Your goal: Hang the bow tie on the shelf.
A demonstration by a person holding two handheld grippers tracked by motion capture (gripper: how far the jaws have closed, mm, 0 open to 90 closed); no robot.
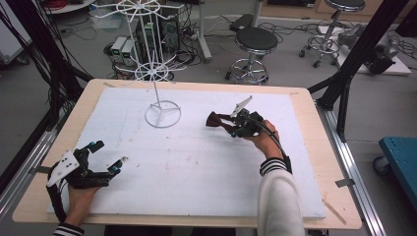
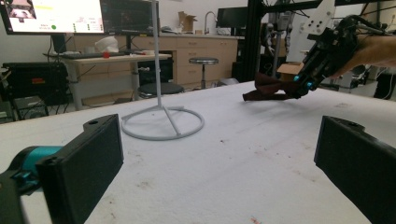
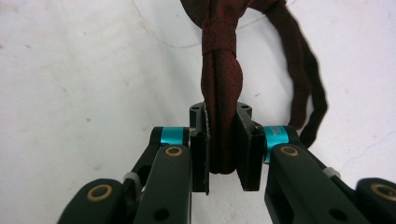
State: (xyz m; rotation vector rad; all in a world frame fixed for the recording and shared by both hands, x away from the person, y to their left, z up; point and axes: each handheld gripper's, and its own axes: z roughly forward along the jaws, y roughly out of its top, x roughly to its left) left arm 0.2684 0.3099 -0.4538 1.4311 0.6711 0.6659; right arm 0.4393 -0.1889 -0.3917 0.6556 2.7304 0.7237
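A dark red fabric band (image 3: 223,93), knotted and looped, is pinched between the jaws of my right gripper (image 3: 221,135), which is shut on it. In the high view the right gripper (image 1: 231,125) holds the band (image 1: 215,119) just above the white foam board (image 1: 196,167), right of centre. From the left gripper view the band (image 2: 266,91) hangs at the far right gripper (image 2: 322,56). My left gripper (image 1: 108,155) rests at the board's front left, jaws wide apart with nothing between them. A white wire stand (image 1: 160,64) with a ring base (image 2: 163,122) stands at the back left of the board.
The foam board lies on a wooden table (image 1: 314,147). Beyond the table's far edge are round stools (image 1: 255,42), computer boxes and cables on the floor. A black frame post (image 1: 359,54) rises at the right. A blue cart (image 1: 401,157) stands right of the table.
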